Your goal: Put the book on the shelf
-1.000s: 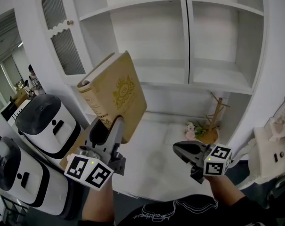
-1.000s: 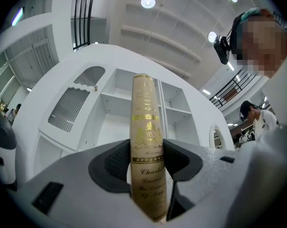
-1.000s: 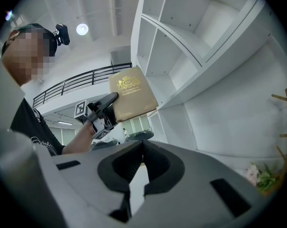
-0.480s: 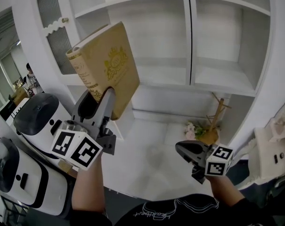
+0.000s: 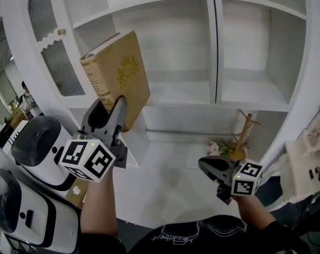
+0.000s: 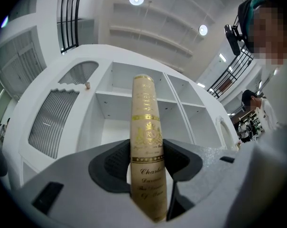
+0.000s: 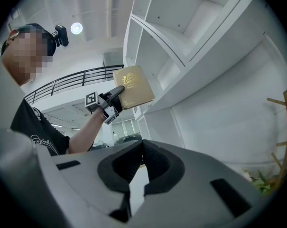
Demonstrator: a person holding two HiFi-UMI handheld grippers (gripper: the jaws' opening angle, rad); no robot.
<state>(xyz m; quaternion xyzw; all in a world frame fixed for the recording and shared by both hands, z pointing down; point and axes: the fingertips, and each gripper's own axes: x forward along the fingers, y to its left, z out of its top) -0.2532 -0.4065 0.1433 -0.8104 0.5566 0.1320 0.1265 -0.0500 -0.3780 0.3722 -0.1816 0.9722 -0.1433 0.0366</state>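
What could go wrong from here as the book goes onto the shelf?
The left tongs grip the book only at its bottom end, so it may pivot or slip. It is tilted, so its top corner could catch the shelf edge above. The right tongs hang low and shut, giving no support.

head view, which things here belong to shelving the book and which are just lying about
In the job:
book, clamped in the left gripper
white shelf unit

Lying about:
white appliances at left
wooden stand
small flowers
right gripper, shut, holding nothing
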